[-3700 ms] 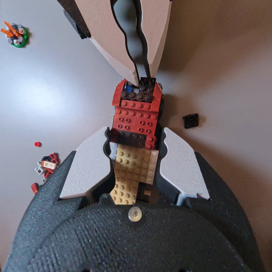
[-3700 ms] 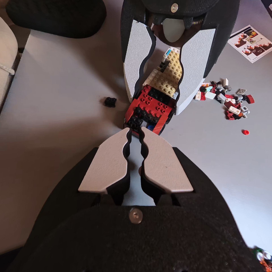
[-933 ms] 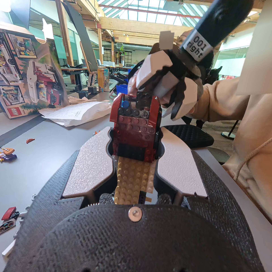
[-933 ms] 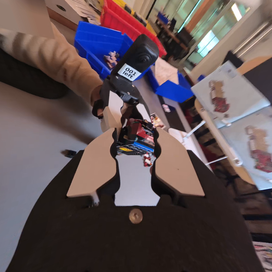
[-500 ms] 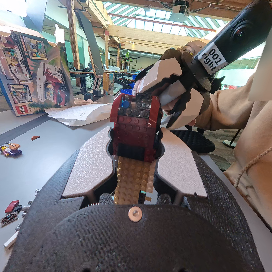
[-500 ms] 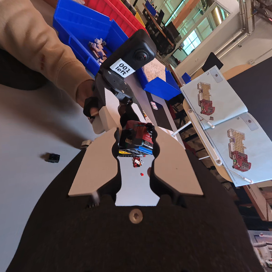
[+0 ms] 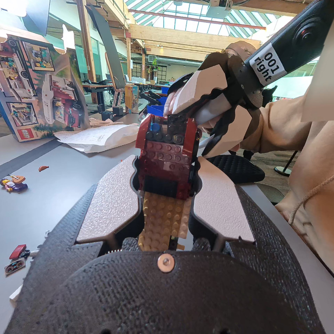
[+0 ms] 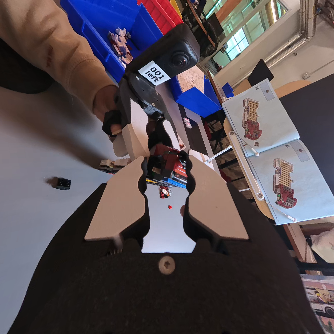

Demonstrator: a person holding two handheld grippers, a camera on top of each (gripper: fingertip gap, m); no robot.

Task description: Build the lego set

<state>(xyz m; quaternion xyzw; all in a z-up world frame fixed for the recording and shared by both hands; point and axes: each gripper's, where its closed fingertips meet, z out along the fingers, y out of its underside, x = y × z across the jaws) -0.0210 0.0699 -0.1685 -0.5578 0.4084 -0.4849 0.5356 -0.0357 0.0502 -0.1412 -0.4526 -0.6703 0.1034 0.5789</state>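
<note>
**Left tool**: closed on a brick model. Its two pale fingers pressed the dark red sides, and the model's tan studded plate ran back between them toward the tool's body. The model was held off the counter, its open front end pointing away from the camera.

**Right tool**: set at a middling width, fingertips closed about the front end of the same model. One pad lay against a black part and the other against a dark wheel, as far as could be seen. From the left wrist view, one finger reached over the black bricks on top and the other lay beside the red flank.

**Brick model**: dark red body, black studs, one blue round stud, and a blue layer on the underside. It was gripped by both tools at once.

**On the counter**:
- a small black brick, well apart from both tools
- a cluster of loose red and white pieces, with a single red stud near it
- a toy figure with a guitar
- a torn picture box
- a white paper bag

**Beyond the counter**:
- blue bins holding spare pieces
- an open instruction booklet on a stand
- a black mesh chair seat

**Person**: tan sleeves behind each tool.
</note>
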